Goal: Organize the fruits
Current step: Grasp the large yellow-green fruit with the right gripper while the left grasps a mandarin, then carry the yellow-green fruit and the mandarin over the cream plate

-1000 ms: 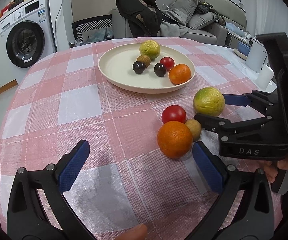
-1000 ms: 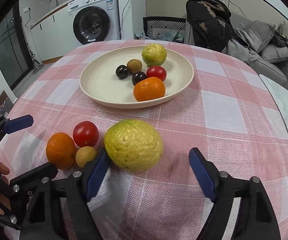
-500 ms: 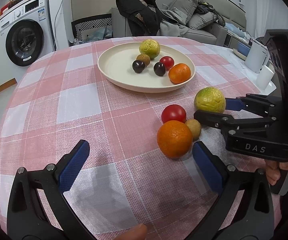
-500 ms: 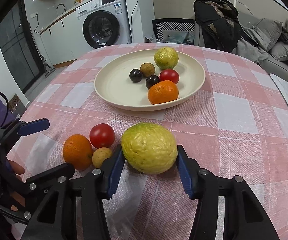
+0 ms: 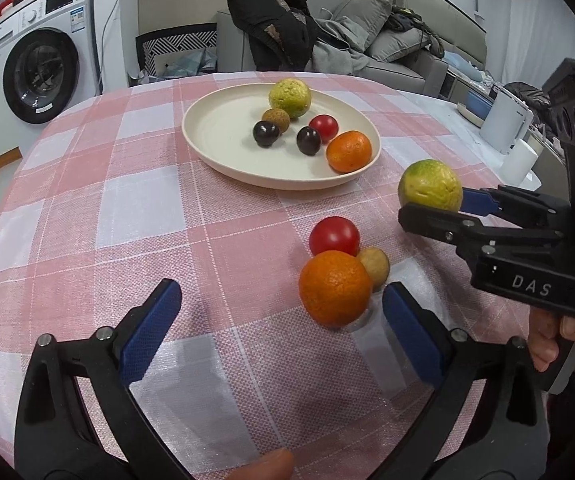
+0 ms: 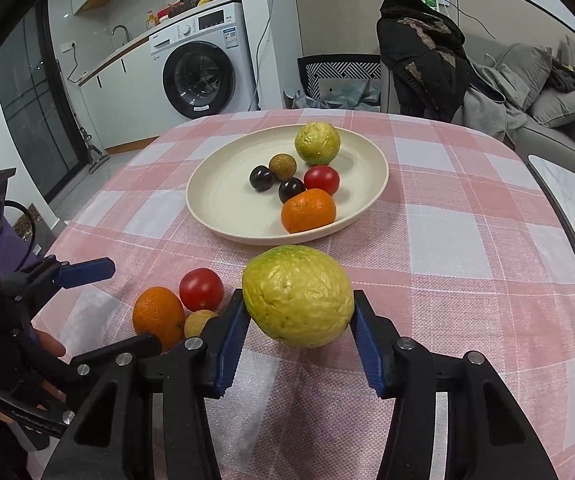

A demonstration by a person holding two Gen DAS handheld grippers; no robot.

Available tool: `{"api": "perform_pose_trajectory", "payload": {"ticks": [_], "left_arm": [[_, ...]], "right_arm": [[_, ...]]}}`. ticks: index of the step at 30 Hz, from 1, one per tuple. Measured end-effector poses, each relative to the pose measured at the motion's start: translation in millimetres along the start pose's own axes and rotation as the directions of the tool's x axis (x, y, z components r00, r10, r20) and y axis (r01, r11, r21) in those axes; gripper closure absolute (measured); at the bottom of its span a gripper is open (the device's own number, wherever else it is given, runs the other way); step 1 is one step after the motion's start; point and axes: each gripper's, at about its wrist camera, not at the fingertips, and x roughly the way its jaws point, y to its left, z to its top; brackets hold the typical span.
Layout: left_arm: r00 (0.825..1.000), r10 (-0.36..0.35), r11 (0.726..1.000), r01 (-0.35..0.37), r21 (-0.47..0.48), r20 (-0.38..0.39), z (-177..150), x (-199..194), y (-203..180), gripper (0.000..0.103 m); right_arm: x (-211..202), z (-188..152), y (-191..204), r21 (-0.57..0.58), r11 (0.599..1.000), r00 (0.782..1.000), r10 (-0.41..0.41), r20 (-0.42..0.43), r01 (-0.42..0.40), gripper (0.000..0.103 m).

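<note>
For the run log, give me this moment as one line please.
right tool: shut on guava, lifted | left tool: open, beside orange | plate: six fruits | cloth: orange, tomato, longan

Washing machine [image 6: 203, 76], black jacket [image 6: 419, 48] on sofa [image 6: 543, 120], w/ grey cushions.

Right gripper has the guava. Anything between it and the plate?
Nothing visible. The right gripper is shut on the guava, and only bare tablecloth lies between it and the plate rim. The orange inside the near rim crowds that side; the plate's left half is free.
</note>
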Motion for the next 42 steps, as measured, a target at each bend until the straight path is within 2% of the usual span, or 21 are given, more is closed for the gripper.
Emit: {"api": "perform_pose_trajectory", "payload": {"ticks": [1, 6, 10, 15, 27, 33, 42], "left_arm": [[1.0, -0.009, 1.0, 0.009, 0.004, 0.0, 0.1, 0.4, -1.3, 0.008], [0.997, -0.066, 0.997, 0.066, 0.026, -0.028, -0.6, 5.9, -6.9, 0.037], [0.994, -0.097, 0.994, 0.099, 0.036, -0.047, -0.7, 9.2, -10.5, 0.048], [0.989, -0.141, 0.989, 0.142, 0.026, -0.049, -0.8, 10.2, -10.9, 0.069], [0.989, -0.149, 0.989, 0.149, 0.0, 0.002, 3.0, -0.7, -1.5, 0.07], [0.991, -0.111, 0.993, 0.107, 0.046, 0.077, 7.6, -18.3, -4.1, 0.07], [0.991, -0.077, 0.996, 0.072, 0.047, 0.111, 17.8, -29.7, 0.9, 0.07]], "right_arm": [[-0.1, 0.1, -0.8, 0.003, 1.0, 1.0, 0.001, 0.0, -0.001, 0.052], [0.4, 0.1, -1.7, 0.005, 1.0, 1.0, -0.002, 0.0, 0.002, 0.052], [-0.2, -0.1, -2.6, 0.006, 1.0, 1.0, -0.002, 0.005, 0.002, 0.052], [-0.4, 0.2, -2.8, 0.006, 1.0, 1.0, -0.002, 0.005, 0.002, 0.052], [-5.3, 2.3, -4.3, 0.01, 1.0, 1.0, 0.009, 0.026, -0.009, 0.052], [-10.9, 2.8, -3.3, 0.008, 1.0, 0.998, 0.017, 0.053, -0.018, 0.052], [-20.5, 10.1, -2.4, 0.006, 0.999, 0.995, 0.032, 0.093, -0.033, 0.052]]}}
